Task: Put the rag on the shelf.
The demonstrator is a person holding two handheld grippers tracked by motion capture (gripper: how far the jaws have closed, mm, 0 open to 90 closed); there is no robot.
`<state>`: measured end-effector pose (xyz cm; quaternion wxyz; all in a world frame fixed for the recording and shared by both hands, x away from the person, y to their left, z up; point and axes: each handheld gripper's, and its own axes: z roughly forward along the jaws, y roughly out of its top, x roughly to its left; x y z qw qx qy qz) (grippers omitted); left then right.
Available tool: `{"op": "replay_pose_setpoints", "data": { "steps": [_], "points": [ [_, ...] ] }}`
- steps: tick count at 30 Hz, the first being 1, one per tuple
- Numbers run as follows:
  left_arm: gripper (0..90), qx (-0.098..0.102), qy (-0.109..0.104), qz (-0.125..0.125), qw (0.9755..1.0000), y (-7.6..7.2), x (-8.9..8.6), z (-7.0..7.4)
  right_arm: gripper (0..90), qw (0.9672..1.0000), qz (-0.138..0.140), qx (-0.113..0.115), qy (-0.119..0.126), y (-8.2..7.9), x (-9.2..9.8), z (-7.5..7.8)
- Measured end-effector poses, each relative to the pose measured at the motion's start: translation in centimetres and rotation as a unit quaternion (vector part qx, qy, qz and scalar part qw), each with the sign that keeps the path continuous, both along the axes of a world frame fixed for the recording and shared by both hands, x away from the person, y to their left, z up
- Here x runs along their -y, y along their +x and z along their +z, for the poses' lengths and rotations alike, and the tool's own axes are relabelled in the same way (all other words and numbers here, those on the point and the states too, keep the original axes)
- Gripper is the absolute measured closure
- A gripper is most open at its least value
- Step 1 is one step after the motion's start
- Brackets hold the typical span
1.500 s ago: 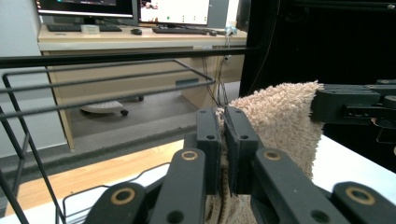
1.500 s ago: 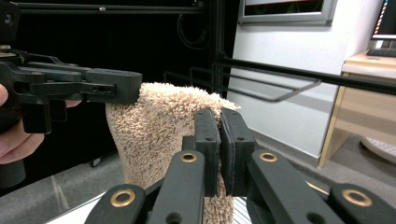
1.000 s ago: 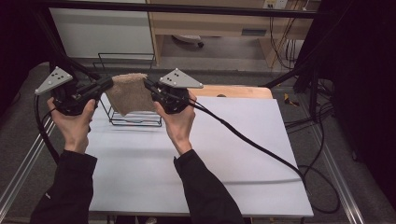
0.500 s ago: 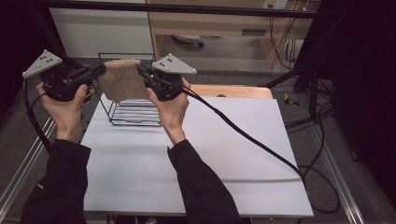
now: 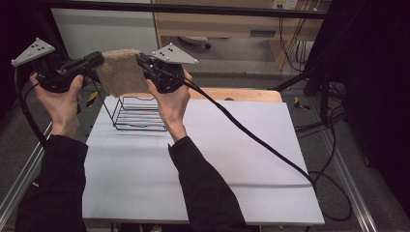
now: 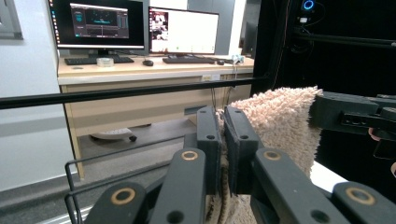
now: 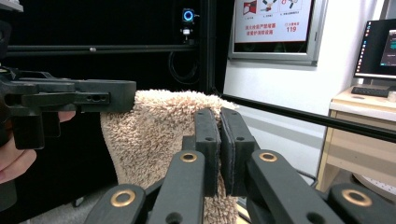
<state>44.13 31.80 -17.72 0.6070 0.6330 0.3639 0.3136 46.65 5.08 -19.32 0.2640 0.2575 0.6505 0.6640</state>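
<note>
place: lab or recording room | evidence: white worktable (image 5: 203,183) framed by black metal bars (image 5: 232,9); cables (image 5: 333,193) trailed across grey floor; wooden desk (image 6: 140,70) set with two monitors (image 6: 182,30) and keyboards (image 6: 93,59); mounted camera (image 7: 187,16); wall poster (image 7: 273,28)

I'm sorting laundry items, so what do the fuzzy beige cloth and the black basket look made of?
Fuzzy beige cloth: likely terry towelling, matte, with a looped shaggy pile. Black basket: thin bent wire, probably coated metal, an open see-through grid.
</note>
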Motion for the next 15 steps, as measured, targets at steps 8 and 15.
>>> {"op": "replay_pose_setpoints", "data": {
  "steps": [8,15],
  "points": [
    [85.0,0.003,-0.001,0.014,0.9999,0.8,-0.8,1.0,86.8,1.0,0.002,0.006,0.006,0.8,-1.1,1.0],
    [85.0,0.002,0.0,0.014,0.9999,1.8,-1.5,1.8,86.7,0.9999,0.005,0.007,0.007,1.6,-1.8,1.6]
  ]
}}
